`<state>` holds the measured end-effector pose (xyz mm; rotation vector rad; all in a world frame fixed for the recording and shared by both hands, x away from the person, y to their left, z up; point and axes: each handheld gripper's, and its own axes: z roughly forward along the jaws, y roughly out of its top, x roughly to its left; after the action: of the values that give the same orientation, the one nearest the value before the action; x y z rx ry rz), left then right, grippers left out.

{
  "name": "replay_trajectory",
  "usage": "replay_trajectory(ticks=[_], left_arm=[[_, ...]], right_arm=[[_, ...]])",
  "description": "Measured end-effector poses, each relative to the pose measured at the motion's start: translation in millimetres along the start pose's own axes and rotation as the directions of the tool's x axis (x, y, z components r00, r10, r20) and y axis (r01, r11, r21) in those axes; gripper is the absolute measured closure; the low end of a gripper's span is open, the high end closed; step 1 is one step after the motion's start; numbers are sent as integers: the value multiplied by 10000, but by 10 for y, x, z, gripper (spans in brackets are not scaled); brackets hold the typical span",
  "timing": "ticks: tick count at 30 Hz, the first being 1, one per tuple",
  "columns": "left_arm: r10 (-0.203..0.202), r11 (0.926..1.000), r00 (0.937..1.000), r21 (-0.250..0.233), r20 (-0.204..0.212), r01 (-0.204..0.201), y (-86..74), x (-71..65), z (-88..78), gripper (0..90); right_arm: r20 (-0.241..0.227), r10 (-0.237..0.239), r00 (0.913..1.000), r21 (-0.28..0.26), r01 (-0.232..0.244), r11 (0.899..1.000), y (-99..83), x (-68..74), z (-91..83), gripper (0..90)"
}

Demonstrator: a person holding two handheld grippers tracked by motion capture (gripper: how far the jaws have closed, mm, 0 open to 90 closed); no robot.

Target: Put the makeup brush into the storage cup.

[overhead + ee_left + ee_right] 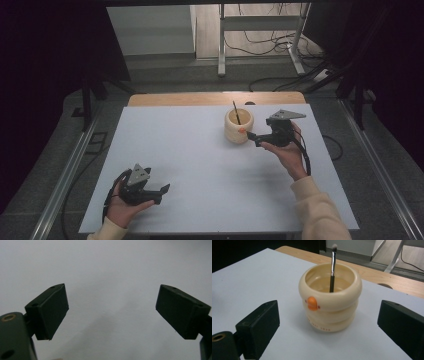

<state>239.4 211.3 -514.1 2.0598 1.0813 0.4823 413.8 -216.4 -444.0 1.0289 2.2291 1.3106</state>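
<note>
Item 1, my right gripper [253,139]: held in my right hand [286,150] at the far right part of the table, jaws spread wide and empty. In the right gripper view [329,322] they stand to either side of the cup, short of touching it; the right-hand jaw is cut off by the frame edge.

Item 2, cream cup [330,298]: upright on the white tabletop [200,165], just beside my right gripper's tips, near the far edge. Stacked-ring shape with a small orange knob [312,303] on the side facing me. Faint red lettering low on the wall, too small to read.

Item 3, brush [332,270]: stands inside the cup, leaning against the far rim, dark handle below, metal ferrule and pale tuft above. Its foot is hidden by the cup wall; the tuft is blurred.

Item 4, my left gripper [165,191]: in my left hand [125,202] at the near left of the table, well apart from the cup. Jaws wide apart, nothing between them; in the left gripper view [112,312] they frame bare white surface, and both jaw bases run out of frame.

Item 5, wooden strip [215,98]: shows beyond the white top's far edge.
</note>
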Motion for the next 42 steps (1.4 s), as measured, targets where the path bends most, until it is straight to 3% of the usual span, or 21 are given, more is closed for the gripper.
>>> replay_trajectory(ticks=[8, 20, 31, 42], left_arm=[[-31, 10000, 10000, -12, -32, 31, -3, 8, -3, 113], [-42, 10000, 10000, 20, -57, 43, -9, 18, 4, 112], [-6, 10000, 10000, 42, -52, 6, -13, 15, 14, 112], [12, 10000, 10000, 84, -48, -12, -8, 1, 35, 111]], right_arm=[[-62, -350, 9994, 295, 352, 9989, -199, 44, -224, 51], [-204, -327, 9993, 459, 336, 9984, -421, 71, -504, 64], [-260, -156, 9995, 926, 180, 9955, -754, 95, -726, 73], [180, 121, 9998, 1008, -139, 9948, -1126, 68, -949, 88]])
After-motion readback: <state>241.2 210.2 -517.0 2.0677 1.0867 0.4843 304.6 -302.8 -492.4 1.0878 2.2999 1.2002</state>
